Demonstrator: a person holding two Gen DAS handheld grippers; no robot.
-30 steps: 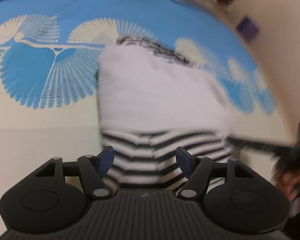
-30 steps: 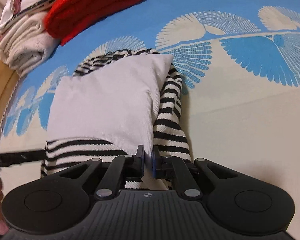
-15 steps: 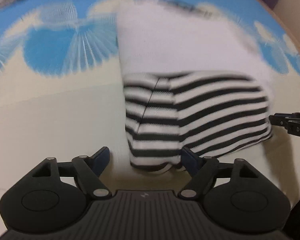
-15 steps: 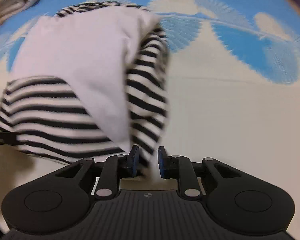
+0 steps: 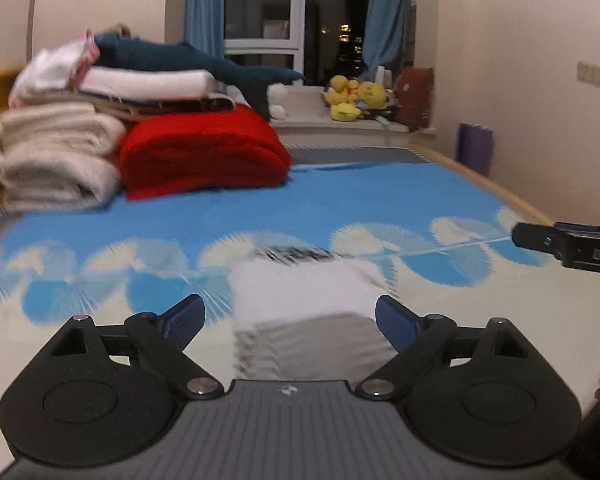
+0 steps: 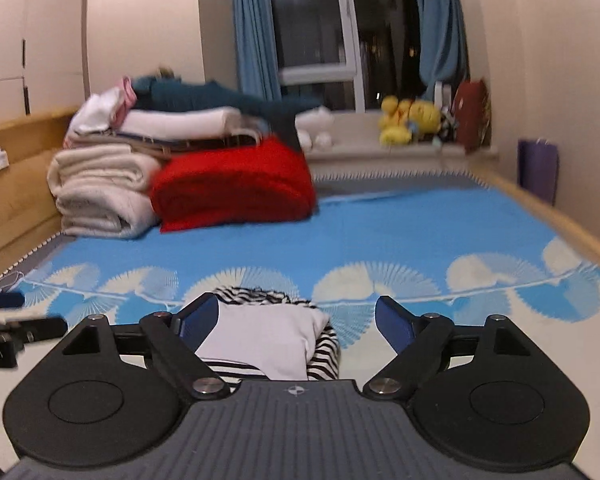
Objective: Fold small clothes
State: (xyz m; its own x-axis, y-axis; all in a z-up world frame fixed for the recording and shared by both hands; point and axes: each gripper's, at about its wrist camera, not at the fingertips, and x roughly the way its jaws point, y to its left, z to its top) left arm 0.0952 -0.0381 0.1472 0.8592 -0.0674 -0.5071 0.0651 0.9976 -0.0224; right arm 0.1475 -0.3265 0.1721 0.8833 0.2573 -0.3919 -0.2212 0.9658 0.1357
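A small folded garment (image 5: 306,312), white with black-and-white stripes, lies flat on the blue and cream bedspread (image 5: 340,208). It shows in the right wrist view (image 6: 268,340) too. My left gripper (image 5: 290,320) is open and empty, held just in front of the garment, apart from it. My right gripper (image 6: 296,318) is open and empty, with the garment low between its fingers and toward the left one. The right gripper's fingers (image 5: 556,238) show at the right edge of the left wrist view. The left gripper's fingers (image 6: 24,328) show at the left edge of the right wrist view.
A stack of folded blankets, cream (image 5: 56,156) and red (image 5: 204,152), with a dark plush shark (image 5: 188,60) on top, sits at the head of the bed. Yellow plush toys (image 5: 354,96) sit on the windowsill. A wooden bed frame (image 6: 560,220) runs along the right.
My right gripper has let go of the garment and opened. Both grippers have pulled back and tilted up, so the views now look across the bed. The garment stays folded on the bed.
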